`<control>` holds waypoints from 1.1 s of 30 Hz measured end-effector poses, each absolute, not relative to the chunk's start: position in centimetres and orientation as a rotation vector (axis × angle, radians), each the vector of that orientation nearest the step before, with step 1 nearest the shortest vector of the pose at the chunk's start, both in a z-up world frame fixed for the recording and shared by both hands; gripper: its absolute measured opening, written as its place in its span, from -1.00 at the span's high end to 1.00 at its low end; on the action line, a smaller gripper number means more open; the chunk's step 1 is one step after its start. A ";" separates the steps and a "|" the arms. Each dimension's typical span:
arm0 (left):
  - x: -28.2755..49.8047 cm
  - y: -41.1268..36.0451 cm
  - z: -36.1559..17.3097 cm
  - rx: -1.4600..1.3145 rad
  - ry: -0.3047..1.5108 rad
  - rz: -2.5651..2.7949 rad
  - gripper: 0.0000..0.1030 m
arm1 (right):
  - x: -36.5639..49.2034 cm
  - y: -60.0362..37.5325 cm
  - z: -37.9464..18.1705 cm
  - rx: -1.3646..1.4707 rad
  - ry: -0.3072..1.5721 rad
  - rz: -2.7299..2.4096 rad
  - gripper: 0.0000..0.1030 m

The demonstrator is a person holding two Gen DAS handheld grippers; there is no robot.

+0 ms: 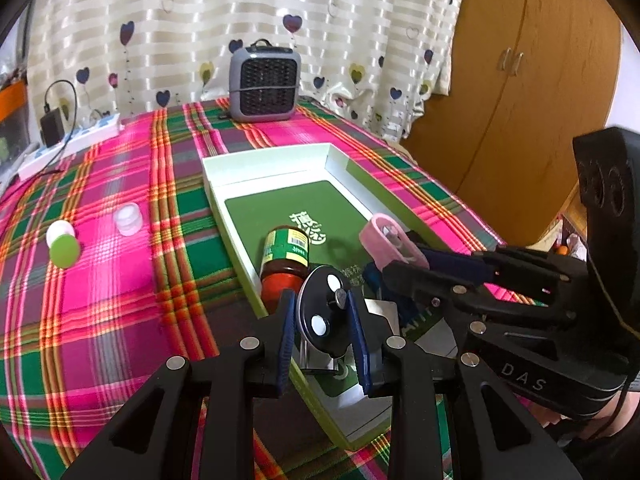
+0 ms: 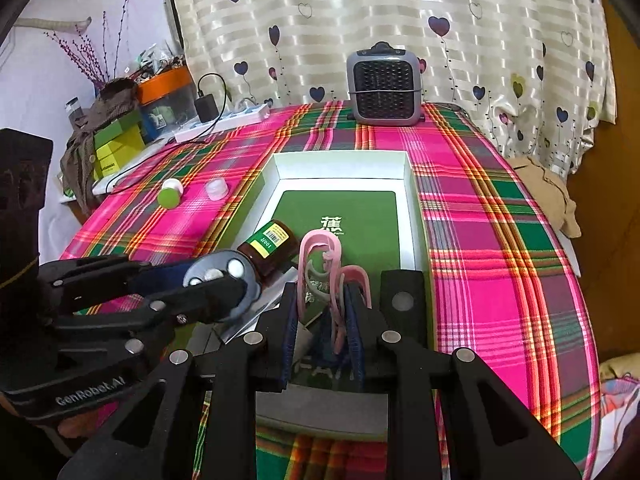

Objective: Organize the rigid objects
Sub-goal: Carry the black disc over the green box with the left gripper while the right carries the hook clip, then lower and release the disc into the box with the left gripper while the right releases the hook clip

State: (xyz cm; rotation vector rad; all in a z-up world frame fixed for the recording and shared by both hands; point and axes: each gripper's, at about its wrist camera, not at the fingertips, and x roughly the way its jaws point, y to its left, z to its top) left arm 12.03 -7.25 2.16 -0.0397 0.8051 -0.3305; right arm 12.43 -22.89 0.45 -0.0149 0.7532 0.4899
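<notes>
Where plaid tablecloth meets heart-print curtain, grey heater, wooden wardrobe

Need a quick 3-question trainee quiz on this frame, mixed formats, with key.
1. True or false: the jar lies on its side inside the box.
2. What does the right tool hold? A) green-capped bottle B) pink clip C) power strip
3. Fill in: the green-capped bottle and the clear cap rest on the ____, outside the box.

Key:
1. True.
2. B: its pads are closed on the pink clip. The left tool grips a black round lid.
3. Plaid tablecloth.
</notes>
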 end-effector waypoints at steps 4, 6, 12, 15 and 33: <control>12.2 -7.7 1.9 -0.026 0.810 -0.336 0.52 | 12.9 -22.6 0.5 -0.031 0.751 0.485 0.54; 12.2 -7.7 1.9 -0.025 0.812 -0.339 0.52 | 13.2 -22.4 0.5 -0.043 0.752 0.480 0.54; 12.1 -7.6 2.0 -0.038 0.810 -0.343 0.52 | 13.9 -21.5 0.8 -0.090 0.746 0.486 0.54; 12.1 -7.7 1.9 -0.027 0.808 -0.344 0.52 | 14.3 -21.4 0.7 -0.105 0.746 0.486 0.54; 12.2 -7.6 1.7 -0.004 0.801 -0.348 0.45 | 15.4 -19.9 0.5 -0.272 0.765 0.561 0.54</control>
